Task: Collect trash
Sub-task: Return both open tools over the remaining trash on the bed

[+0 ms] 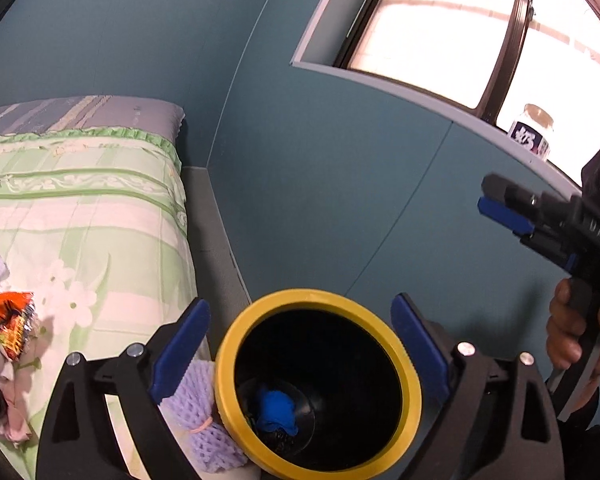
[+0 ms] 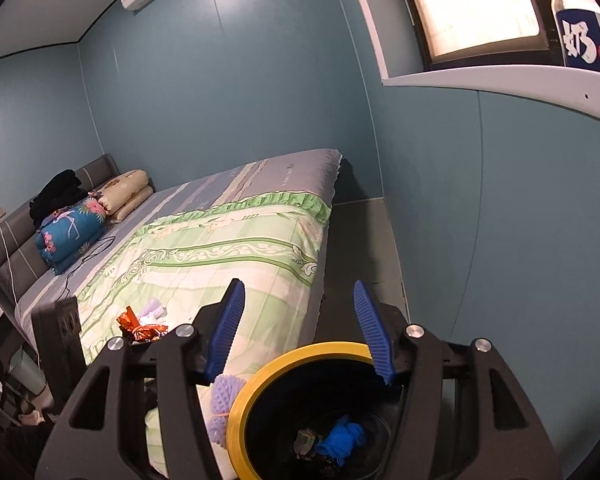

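A black bin with a yellow rim (image 1: pixel 228 344) (image 2: pixel 256 384) stands on the floor beside the bed. At its bottom lie a crumpled blue piece (image 1: pixel 276 412) (image 2: pixel 342 440) and a small wrapper (image 2: pixel 306 440). My left gripper (image 1: pixel 300 304) hangs over the bin's mouth, open, nothing between its pads. My right gripper (image 2: pixel 299 285) (image 1: pixel 490 196) is also open and empty, held above and to the right of the bin. A purple foam net (image 1: pixel 196 412) (image 2: pixel 224 396) lies on the bed edge against the bin. An orange snack wrapper (image 1: pixel 8 324) (image 2: pixel 140 326) sits on the green bedspread.
The bed (image 2: pixel 228 240) fills the left side, with pillows and folded bedding (image 2: pixel 72 224) at its head. A teal wall (image 1: pixel 340 200) stands close behind the bin. A labelled jar (image 1: pixel 532 132) (image 2: pixel 580 40) stands on the window sill. A hand (image 1: pixel 568 328) holds the right gripper.
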Action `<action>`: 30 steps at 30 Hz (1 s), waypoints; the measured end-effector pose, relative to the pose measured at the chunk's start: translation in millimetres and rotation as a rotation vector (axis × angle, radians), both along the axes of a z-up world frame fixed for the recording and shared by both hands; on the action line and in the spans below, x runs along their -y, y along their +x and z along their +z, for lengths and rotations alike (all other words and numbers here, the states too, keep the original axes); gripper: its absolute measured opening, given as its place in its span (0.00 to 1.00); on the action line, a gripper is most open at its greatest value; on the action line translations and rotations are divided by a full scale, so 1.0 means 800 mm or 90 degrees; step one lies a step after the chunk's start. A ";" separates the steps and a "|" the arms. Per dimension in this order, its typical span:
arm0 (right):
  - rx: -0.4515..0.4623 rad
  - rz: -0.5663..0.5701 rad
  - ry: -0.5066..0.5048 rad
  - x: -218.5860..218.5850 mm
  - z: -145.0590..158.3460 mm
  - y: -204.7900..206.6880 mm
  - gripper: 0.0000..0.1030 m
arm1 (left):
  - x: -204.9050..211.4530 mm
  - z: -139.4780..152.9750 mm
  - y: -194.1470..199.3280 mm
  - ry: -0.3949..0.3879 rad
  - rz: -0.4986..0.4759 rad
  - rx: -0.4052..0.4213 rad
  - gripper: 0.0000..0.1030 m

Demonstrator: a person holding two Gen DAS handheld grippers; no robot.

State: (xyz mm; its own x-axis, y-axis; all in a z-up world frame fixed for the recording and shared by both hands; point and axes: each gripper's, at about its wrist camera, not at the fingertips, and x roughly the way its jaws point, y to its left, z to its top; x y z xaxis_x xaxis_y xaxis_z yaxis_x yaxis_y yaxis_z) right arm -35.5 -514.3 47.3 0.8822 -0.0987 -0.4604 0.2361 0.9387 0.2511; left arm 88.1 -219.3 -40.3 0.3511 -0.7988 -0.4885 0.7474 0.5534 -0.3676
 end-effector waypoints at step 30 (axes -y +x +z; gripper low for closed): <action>0.022 0.190 -0.022 -0.138 0.006 0.114 0.86 | -0.258 0.028 0.079 0.047 0.303 0.050 0.92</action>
State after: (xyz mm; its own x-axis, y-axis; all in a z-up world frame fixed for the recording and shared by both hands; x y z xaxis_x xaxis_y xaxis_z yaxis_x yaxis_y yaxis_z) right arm 55.5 -403.8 52.1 0.8897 0.1523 -0.4304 -0.0599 0.9735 0.2205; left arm 151.4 -13.0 -17.9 0.7072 -0.5047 -0.4952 0.4289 0.8630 -0.2670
